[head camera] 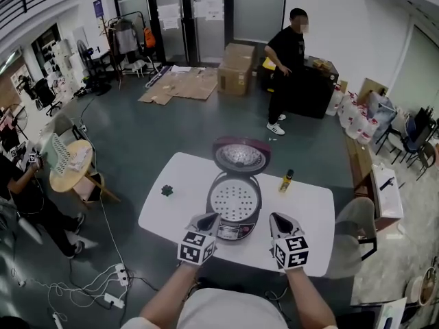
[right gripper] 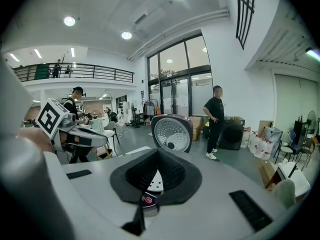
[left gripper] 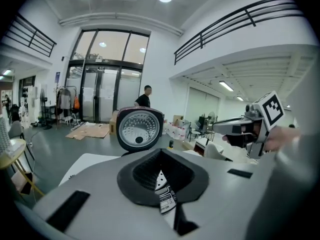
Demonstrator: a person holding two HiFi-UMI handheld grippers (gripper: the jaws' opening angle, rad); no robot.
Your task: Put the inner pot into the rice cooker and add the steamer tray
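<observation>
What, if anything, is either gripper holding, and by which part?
Nothing is held. The left gripper and the right gripper are both shut with nothing between their jaws, near the rice cooker, where the steamer tray sits.

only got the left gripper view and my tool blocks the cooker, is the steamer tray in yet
Observer: Yes, the round white perforated steamer tray sits inside the open silver-and-maroon rice cooker.
Operator: right tool holding anything
Observer: No, the right tool is shut and empty.
Operator: anything left of the cooker
Observer: A small dark green object lies on the white table there.
</observation>
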